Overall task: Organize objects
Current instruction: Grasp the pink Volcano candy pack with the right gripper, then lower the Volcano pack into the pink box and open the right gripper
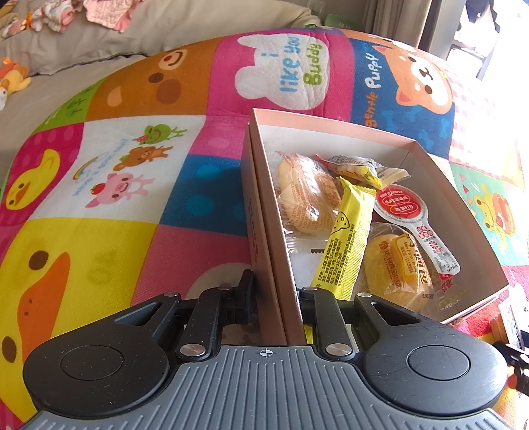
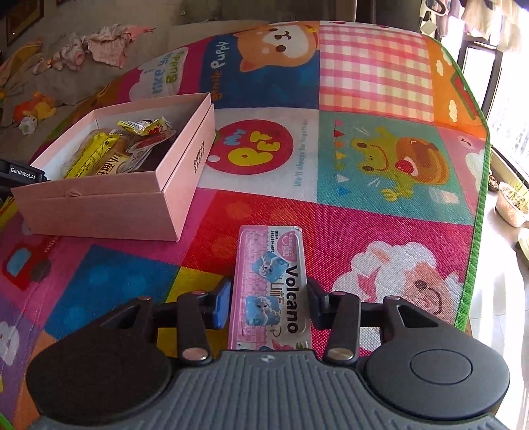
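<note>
A pink cardboard box lies open on the colourful play mat and holds several wrapped snacks: bread buns, a yellow bar and a red-lidded jelly spoon. My left gripper is shut on the box's near left wall, one finger outside and one inside. The box also shows in the right wrist view, at the left. My right gripper is shut on a pink "Volcano" snack pack, which sticks out forward just above the mat.
The play mat covers the floor, with its green edge at the right near a window and plant pots. A grey sofa with clothes and a plush toy lies behind.
</note>
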